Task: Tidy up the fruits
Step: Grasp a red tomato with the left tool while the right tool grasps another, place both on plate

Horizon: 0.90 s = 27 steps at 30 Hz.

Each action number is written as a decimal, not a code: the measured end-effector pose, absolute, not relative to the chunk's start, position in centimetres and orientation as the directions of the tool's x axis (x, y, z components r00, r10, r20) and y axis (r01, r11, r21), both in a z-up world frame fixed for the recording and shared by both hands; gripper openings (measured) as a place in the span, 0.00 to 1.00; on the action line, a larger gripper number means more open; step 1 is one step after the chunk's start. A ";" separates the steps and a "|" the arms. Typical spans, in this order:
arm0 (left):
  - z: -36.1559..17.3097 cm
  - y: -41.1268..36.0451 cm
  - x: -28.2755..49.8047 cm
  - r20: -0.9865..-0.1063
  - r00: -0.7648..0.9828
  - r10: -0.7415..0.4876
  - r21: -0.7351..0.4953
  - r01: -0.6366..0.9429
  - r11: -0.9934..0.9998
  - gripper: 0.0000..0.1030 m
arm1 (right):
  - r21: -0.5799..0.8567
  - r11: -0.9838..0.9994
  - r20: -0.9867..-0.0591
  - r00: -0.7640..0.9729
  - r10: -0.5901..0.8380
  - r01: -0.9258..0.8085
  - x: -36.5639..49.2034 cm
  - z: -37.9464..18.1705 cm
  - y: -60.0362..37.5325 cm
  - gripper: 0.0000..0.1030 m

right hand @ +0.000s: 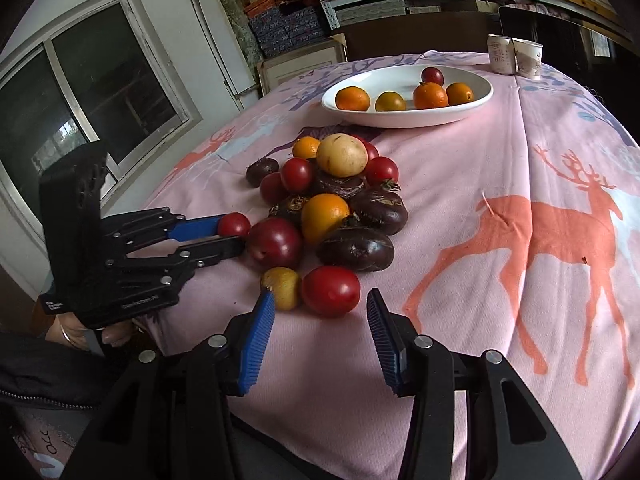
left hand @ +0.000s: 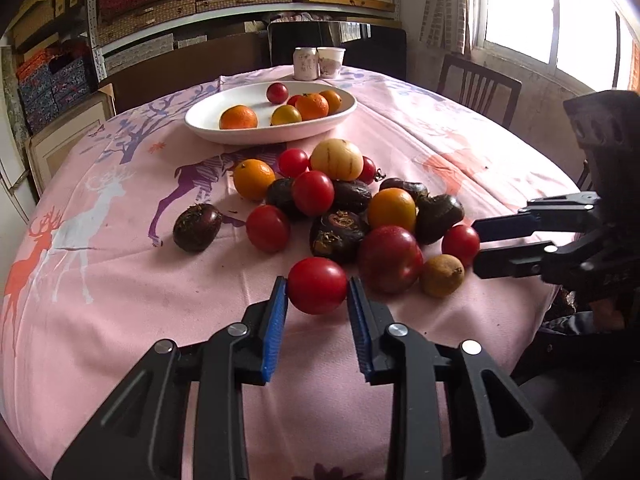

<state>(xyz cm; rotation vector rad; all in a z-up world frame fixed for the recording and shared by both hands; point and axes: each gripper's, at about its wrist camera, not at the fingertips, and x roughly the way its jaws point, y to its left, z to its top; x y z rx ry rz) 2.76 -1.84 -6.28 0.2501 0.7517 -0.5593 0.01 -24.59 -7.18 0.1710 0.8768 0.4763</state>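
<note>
A pile of red tomatoes, oranges, dark water chestnuts and a yellow melon lies on the pink tablecloth. My left gripper has its blue pads on either side of a red tomato at the pile's near edge; the pads look just at its sides, and it also shows in the right wrist view. My right gripper is open, with another red tomato just ahead between its tips and a small yellow-brown fruit by its left pad. A white oval bowl holding oranges and a plum stands behind.
Two paper cups stand at the table's far edge. A dark chair stands beyond the table on the right. Shelves with boxes fill the back wall. The tablecloth with deer prints stretches to the right of the pile.
</note>
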 end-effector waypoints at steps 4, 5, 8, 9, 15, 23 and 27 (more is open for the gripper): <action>-5.5 -0.9 2.4 -0.695 0.606 -0.386 0.009 0.544 0.839 0.29 | 0.355 0.879 -0.688 0.547 0.476 -0.319 0.6 -7.5 -24.7 0.33; -5.4 -0.8 2.4 -0.695 0.608 -0.385 0.008 0.542 0.840 0.29 | 0.363 0.875 -0.687 0.542 0.484 -0.320 0.6 -7.5 -24.9 0.32; -5.0 -0.7 2.5 -0.690 0.610 -0.390 0.001 0.539 0.842 0.29 | 0.420 0.844 -0.663 0.523 0.536 -0.333 0.4 -7.1 -25.3 0.32; -4.7 -0.7 2.5 -0.685 0.610 -0.398 -0.007 0.541 0.841 0.29 | 0.420 0.841 -0.656 0.526 0.541 -0.341 0.3 -6.7 -25.4 0.32; -2.6 -1.5 5.1 -0.660 0.617 -0.428 -0.037 0.543 0.839 0.29 | 0.422 0.837 -0.584 0.601 0.545 -0.348 1.9 -2.9 -27.1 0.32; -0.4 -4.8 14.5 -0.648 0.642 -0.411 -0.046 0.505 0.862 0.29 | 0.483 0.841 -0.542 0.672 0.504 -0.241 12.6 0.4 -29.8 0.32; -0.3 -7.3 19.2 -0.667 0.631 -0.396 -0.036 0.504 0.863 0.29 | 0.502 0.846 -0.573 0.664 0.481 -0.180 18.6 0.1 -29.6 0.32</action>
